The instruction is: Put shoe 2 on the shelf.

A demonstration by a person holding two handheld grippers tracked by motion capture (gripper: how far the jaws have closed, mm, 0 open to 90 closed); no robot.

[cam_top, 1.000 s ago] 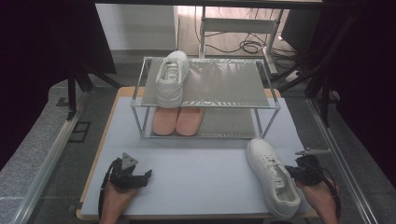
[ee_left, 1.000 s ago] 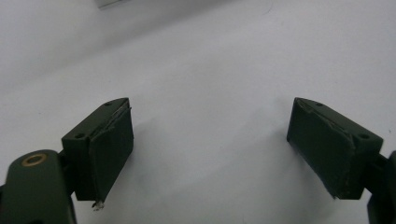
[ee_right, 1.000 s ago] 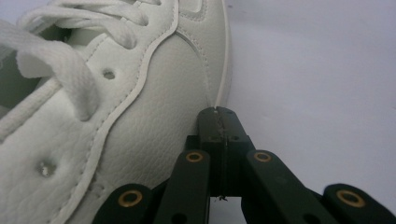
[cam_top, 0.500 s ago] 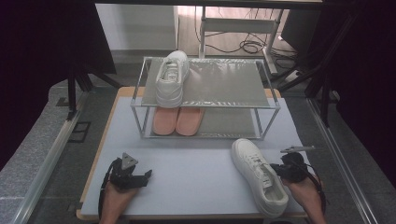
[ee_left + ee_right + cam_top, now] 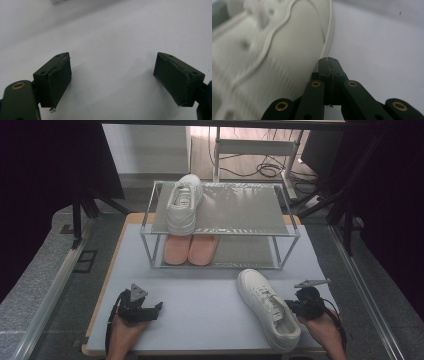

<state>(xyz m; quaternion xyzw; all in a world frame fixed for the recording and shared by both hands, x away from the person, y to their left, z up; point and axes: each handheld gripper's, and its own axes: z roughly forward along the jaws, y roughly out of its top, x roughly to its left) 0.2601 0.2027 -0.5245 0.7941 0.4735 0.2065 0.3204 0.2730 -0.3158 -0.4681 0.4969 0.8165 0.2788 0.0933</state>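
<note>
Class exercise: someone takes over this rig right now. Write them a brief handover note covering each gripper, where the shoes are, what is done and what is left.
Left gripper: open, holding nothing, resting low over the table.
Right gripper: jaws shut with nothing between them, tips against the side of the white sneaker on the table, by the near right edge.
Rack: the other white sneaker lies on the top shelf, left; pink slippers below.
Done: one sneaker shelved.
Left: probably grip the second sneaker and shelve it beside the first.

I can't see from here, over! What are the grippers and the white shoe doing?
Left gripper open, resting on mat. Right gripper shut, tips against the side of the white shoe on table. Shoe rack ahead; path clear.
</note>
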